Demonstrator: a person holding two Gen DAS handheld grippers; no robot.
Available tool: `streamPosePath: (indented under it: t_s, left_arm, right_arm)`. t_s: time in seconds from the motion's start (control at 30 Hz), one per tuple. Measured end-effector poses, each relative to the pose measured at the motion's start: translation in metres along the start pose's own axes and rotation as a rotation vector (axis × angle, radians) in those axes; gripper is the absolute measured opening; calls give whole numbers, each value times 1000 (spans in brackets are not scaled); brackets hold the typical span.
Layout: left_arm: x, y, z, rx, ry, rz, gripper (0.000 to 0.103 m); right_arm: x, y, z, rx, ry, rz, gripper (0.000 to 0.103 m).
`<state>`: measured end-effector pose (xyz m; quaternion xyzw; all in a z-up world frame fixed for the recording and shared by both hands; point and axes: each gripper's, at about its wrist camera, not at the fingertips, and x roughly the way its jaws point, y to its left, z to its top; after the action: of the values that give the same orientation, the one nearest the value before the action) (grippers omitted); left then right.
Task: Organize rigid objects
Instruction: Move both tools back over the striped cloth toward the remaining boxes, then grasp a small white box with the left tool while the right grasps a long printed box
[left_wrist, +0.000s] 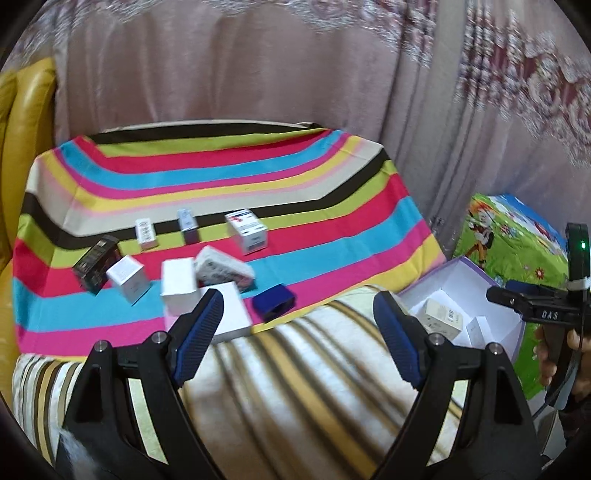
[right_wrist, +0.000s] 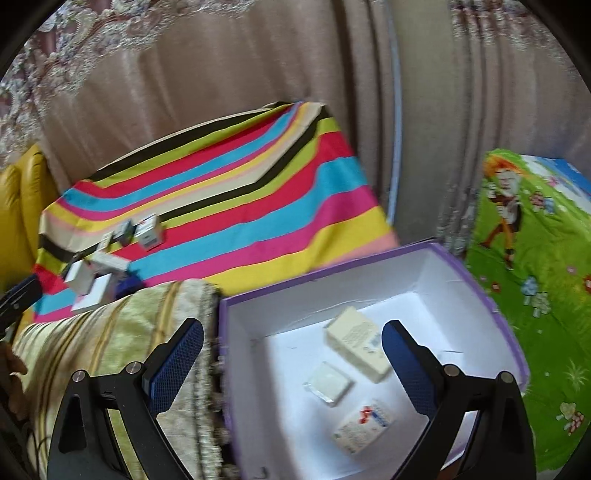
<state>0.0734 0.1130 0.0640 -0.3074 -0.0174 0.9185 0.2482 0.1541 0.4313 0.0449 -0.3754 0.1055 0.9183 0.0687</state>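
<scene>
Jaws gape wide on both — left gripper (left_wrist: 297, 325) near small boxes (left_wrist: 177, 286), right gripper (right_wrist: 291, 356) over purple-rimmed box (right_wrist: 332, 269).

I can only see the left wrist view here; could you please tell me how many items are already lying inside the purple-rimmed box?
Observer: Three. The right wrist view looks straight into the purple-rimmed box: a cream carton, a small square white packet and a white box with red and blue print.
Operator: Thank you. Is the right gripper holding anything over it?
Observer: No. The right gripper is open, with nothing between its pads.
Operator: And what lies to the right of the box?
Observer: A green cartoon-print sheet, reaching past the box's near corner.
</scene>
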Motion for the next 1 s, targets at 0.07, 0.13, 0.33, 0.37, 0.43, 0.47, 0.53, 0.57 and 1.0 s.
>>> streamPosePath:
  t_s: [0.07,0.13,0.33,0.37,0.43,0.47,0.53,0.57,1.0]
  left_arm:
    - [-2,12,-2,-30,5,15,85]
    - [-5,24,-5,-63,5,29,85]
    - [-10,51,-10,-135,18,74,85]
    - [-10,54,-12,-146,22,75,85]
    - [-8,61,-14,-173,36,87,85]
    - [-7,64,-15,-185,42,89,85]
    - [-3,69,-16,-214,60,99,85]
    - [-1,70,-17,-221,69,108,85]
    - [56,90,-1,-263,205,177,72]
  right_arm:
    - [1,7,0,-9,4,-2,99]
    - [3,13,1,-7,9,23,99]
    - [8,39,7,-46,15,73,99]
    - [10,44,7,-55,19,84,99]
    - [14,54,9,-72,26,102,99]
    - [17,59,10,-82,31,109,99]
    - [21,69,12,-97,36,125,99]
    - [24,75,13,-106,38,137,99]
    - [54,127,26,-143,86,199,99]
